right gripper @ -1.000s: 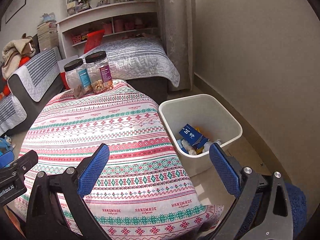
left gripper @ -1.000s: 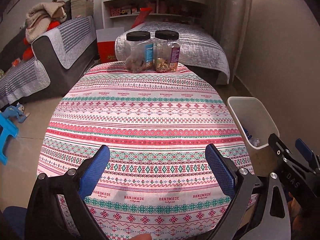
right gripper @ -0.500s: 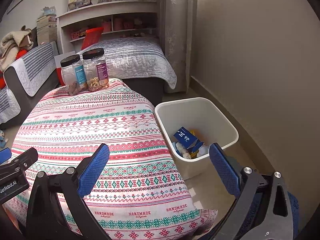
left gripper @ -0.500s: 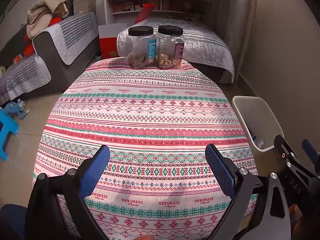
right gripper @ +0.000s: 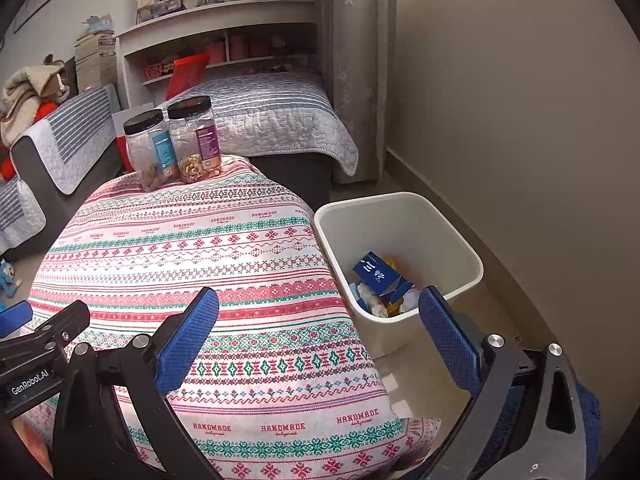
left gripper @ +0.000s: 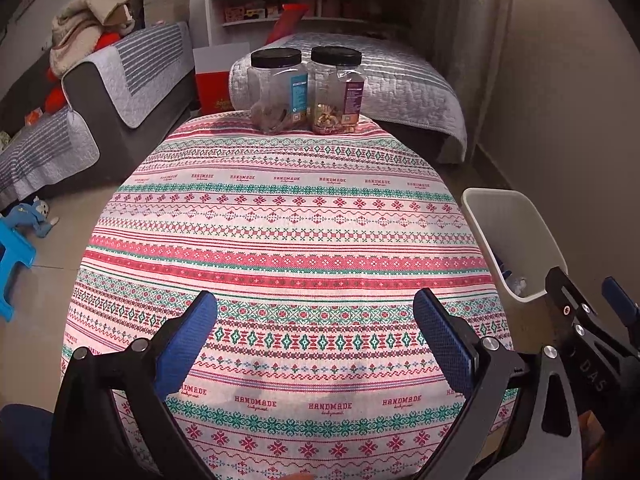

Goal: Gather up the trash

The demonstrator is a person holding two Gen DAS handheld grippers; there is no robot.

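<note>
Trash (right gripper: 380,280): a blue carton, something yellow and some pale crumpled pieces, lying in the bottom of the white bin (right gripper: 464,248), which stands on the floor just beside the right edge of the counter (left gripper: 280,240). Status: collection looks finished or close to it, since no loose scrap shows anywhere on the patterned tablecloth in either view; what may lie on the floor past the counter's near edge is hidden. Left hand-held gripper (left gripper: 316,332): released, blue pads wide apart, nothing between them, poised over the near edge of the counter. Right hand-held gripper (right gripper: 320,332): likewise released and empty, over the near right corner, with the bin just ahead of its right finger. Remaining items on the counter: two clear jars with black lids, one with a teal label (left gripper: 278,88) and one with a purple label (left gripper: 338,88), side by side at the far edge, each part-filled with food; judged to be stores, not waste. Surroundings: grey quilted bed (left gripper: 380,76) beyond the far edge, striped sofa (left gripper: 120,84) off the left, blue stool (left gripper: 14,264) and a blue toy (left gripper: 32,216) on the floor. Obstructions: none between either gripper and the bin; the wall stands close behind the bin.
</note>
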